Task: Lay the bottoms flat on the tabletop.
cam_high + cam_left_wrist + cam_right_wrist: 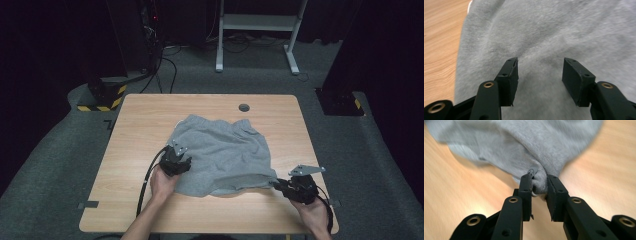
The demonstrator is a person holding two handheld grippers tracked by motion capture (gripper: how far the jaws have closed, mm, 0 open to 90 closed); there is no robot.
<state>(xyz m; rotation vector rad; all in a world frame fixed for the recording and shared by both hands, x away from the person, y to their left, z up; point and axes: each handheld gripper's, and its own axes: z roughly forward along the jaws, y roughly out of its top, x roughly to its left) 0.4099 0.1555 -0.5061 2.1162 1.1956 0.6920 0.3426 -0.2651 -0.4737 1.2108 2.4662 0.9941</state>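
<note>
A pair of grey sweat shorts [220, 152] lies spread on the wooden table [135, 120]. My left gripper [177, 161] hovers over the shorts' left edge, jaws open, with grey fabric [549, 37] beneath them and nothing clamped. My right gripper [281, 184] sits at the shorts' near right corner. In the right gripper view its jaws [539, 187] pinch a bunched fold of the grey cloth [524, 147], which is pulled slightly off the table.
A round cable hole [244, 107] lies near the table's far edge. Beyond the table stand a white desk frame [257, 30] and black stands with yellow-striped bases [102, 97]. Bare wood surrounds the shorts on all sides.
</note>
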